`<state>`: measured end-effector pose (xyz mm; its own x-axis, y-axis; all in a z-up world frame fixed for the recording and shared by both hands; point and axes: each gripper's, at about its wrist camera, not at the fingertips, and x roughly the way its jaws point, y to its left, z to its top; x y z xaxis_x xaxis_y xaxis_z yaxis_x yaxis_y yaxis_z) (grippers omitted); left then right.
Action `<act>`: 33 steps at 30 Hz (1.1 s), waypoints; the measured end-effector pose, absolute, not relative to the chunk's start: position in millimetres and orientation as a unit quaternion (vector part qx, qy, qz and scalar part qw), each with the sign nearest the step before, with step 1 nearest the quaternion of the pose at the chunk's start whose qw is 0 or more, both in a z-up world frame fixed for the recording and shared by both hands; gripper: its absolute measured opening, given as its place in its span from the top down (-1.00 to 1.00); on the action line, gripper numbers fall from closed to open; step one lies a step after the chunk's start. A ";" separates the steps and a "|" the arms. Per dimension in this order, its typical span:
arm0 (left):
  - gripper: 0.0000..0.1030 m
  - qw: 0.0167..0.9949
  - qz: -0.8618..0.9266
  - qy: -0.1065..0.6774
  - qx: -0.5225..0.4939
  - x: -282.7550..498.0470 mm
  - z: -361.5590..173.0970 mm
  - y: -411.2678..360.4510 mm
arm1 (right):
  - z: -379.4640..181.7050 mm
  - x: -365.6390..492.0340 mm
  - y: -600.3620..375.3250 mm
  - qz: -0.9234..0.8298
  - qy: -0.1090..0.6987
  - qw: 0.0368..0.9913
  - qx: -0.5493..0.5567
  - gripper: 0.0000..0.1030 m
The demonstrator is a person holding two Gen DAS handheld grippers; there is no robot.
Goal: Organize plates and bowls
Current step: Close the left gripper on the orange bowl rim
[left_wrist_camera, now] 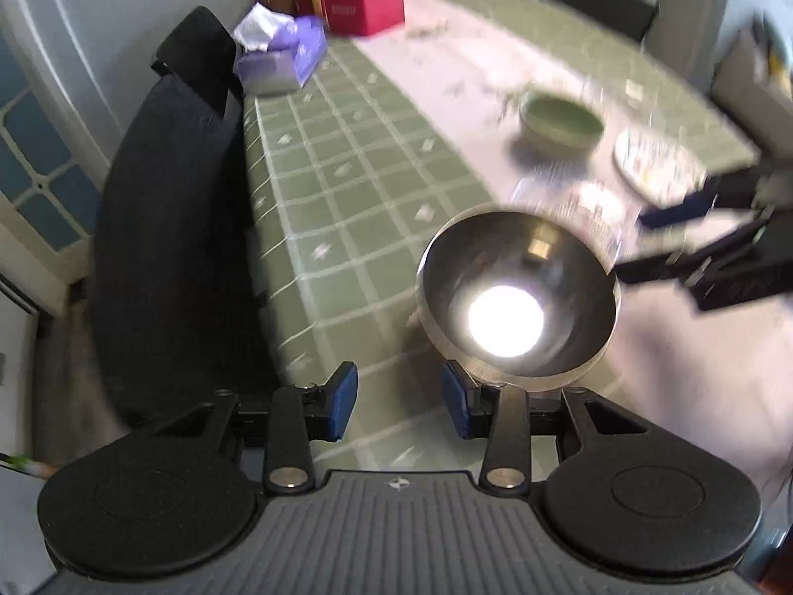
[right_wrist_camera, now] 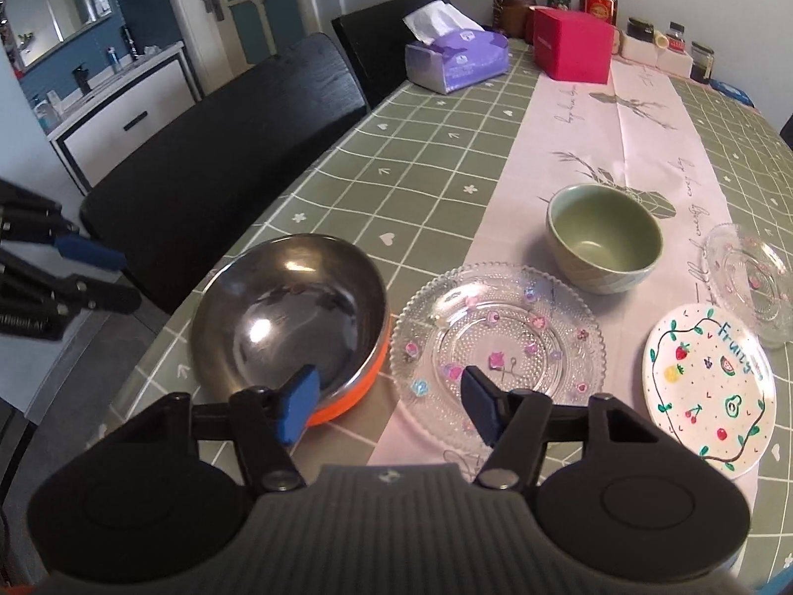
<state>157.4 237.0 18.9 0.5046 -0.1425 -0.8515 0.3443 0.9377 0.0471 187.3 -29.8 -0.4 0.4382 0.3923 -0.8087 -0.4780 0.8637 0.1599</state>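
Observation:
A steel bowl with an orange outside (right_wrist_camera: 290, 317) sits near the table's left edge; it also shows in the left wrist view (left_wrist_camera: 518, 297). A large clear glass plate (right_wrist_camera: 498, 347) lies to its right. A green ceramic bowl (right_wrist_camera: 604, 238) stands behind, also in the blurred left wrist view (left_wrist_camera: 562, 121). A white fruit-painted plate (right_wrist_camera: 708, 389) and a small clear glass plate (right_wrist_camera: 751, 282) lie at the right. My right gripper (right_wrist_camera: 389, 404) is open, above the gap between steel bowl and glass plate. My left gripper (left_wrist_camera: 399, 406) is open and empty, just left of the steel bowl.
A green checked tablecloth with a pale runner (right_wrist_camera: 624, 114) covers the table. At the far end stand a purple tissue box (right_wrist_camera: 456, 62), a red box (right_wrist_camera: 572, 44), bottles and jars. Black chairs (right_wrist_camera: 223, 148) line the table's left side.

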 end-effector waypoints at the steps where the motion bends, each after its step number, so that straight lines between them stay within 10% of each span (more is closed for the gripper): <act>1: 0.12 0.864 -0.142 0.474 0.094 159.2 15.5 235.4 | -2.7 191.5 -29.3 0.253 0.471 0.844 -0.043 -0.17; 24: 0.20 0.805 -0.097 0.585 0.019 207.7 -34.8 216.4 | -28.9 228.4 -14.8 0.235 0.595 0.767 0.054 0.38; 33: 0.64 0.800 -0.080 0.595 0.001 210.7 -32.2 212.0 | -29.2 230.7 -11.1 0.229 0.608 0.758 0.066 0.68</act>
<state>210.7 212.0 -32.2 0.2795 -0.1273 -0.9517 0.1288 0.9872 -0.0943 230.7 -11.1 -29.2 0.1566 0.4267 -0.8907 -0.2662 0.8867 0.3780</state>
